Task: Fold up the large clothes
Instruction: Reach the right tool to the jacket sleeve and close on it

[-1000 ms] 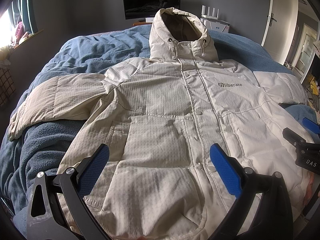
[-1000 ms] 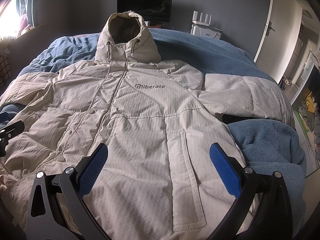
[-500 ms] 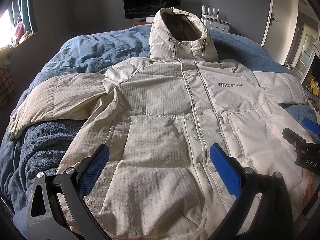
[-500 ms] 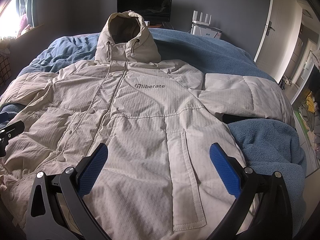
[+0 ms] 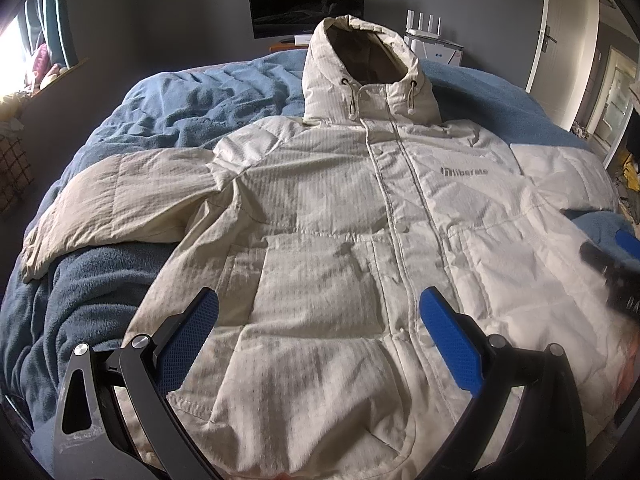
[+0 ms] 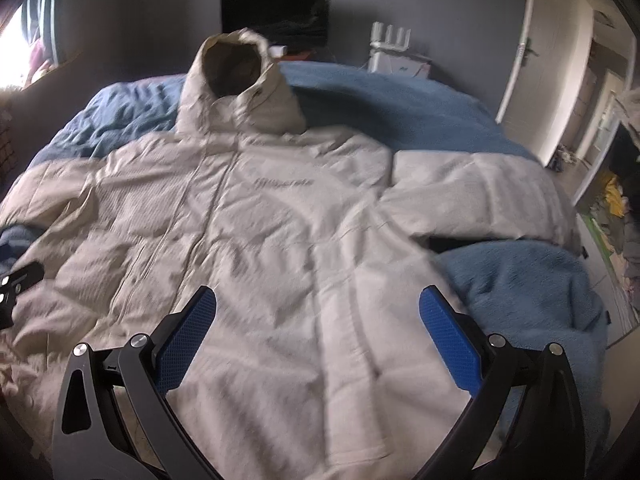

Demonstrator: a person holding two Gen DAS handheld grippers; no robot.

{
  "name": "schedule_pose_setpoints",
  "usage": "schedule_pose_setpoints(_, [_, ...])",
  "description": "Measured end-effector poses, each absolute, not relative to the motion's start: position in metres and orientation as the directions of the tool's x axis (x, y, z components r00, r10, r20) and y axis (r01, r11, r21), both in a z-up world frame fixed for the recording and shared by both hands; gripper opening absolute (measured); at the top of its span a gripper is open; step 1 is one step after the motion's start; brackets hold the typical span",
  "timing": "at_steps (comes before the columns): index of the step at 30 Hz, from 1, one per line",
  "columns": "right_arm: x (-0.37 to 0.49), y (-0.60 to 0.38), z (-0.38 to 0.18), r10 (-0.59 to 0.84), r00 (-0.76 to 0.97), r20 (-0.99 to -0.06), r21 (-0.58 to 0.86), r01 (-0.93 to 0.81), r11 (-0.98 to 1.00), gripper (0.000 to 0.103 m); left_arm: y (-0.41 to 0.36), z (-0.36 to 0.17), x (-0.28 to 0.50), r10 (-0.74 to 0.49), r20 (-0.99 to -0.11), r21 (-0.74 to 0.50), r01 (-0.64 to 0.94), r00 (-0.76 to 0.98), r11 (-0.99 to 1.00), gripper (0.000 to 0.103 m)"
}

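I am at the very start of the folding: the cream jacket point(image 5: 340, 240) lies flat and face up on the blue bed cover point(image 5: 168, 120), the hood at the top centre of the frame, both sleeves spread out, and no fold is made yet. My left gripper point(image 5: 318, 322) hangs over the lower hem with its jaws wide apart and holds nothing. My right gripper point(image 6: 318, 322) is also spread wide and empty.

I think the next move is to take one sleeve near its cuff and bring it across the chest.

The left view shows the left sleeve point(image 5: 112, 204) in full at middle left. The right view is blurred, but only it shows the whole right sleeve point(image 6: 480, 196) at middle right.
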State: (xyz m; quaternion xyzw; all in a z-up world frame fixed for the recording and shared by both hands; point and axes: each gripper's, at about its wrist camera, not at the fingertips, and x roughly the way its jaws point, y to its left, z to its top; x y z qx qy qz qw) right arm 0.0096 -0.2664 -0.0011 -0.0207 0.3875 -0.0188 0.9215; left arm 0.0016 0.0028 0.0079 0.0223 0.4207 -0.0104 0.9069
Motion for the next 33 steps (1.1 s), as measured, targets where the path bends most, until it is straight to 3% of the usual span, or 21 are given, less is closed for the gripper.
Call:
schedule_pose_setpoints(7, [0.040,-0.322,0.052,-0.133,0.756,-0.641,-0.021,0.156,0.988,0.097,0.005,0.048,0.027,0.035,-0.697,0.098,0.046,0.716,0.994,0.097])
schedule_pose_setpoints(14, [0.065,-0.386,0.070,-0.287,0.776,-0.562,-0.103,0.278,0.955,0.097,0.011,0.075,0.066,0.038,-0.645,0.098,0.034,0.763,0.995,0.097])
schedule_pose_setpoints(17, [0.075,-0.410,0.059,-0.302,0.735,-0.607,-0.106,0.302,0.947,0.097,0.008,0.065,0.084,0.026,-0.681,0.069,0.029,0.732,0.997,0.097])
schedule_pose_setpoints(22, [0.080,-0.469,0.024,-0.186,0.661,-0.727,0.094,0.363,0.927,0.097,0.006,0.026,0.100,-0.012,-0.735,0.019,0.039,0.678,0.999,0.097])
schedule_pose_setpoints(25, [0.076,-0.497,0.004,-0.101,0.657,-0.747,0.212,0.379,0.901,0.097,0.000,0.001,0.101,0.027,-0.733,0.086,0.053,0.680,0.995,0.097])
schedule_pose_setpoints(27, [0.079,-0.504,-0.007,-0.125,0.623,-0.772,0.188,0.412,0.892,0.097,-0.002,-0.013,0.102,0.054,-0.736,0.133,0.066,0.675,0.989,0.097])
schedule_pose_setpoints(33, [0.100,-0.505,-0.036,-0.205,0.544,-0.814,0.083,0.458,0.885,0.097,0.008,-0.039,0.111,0.027,-0.788,0.087,0.068,0.614,0.994,0.097])
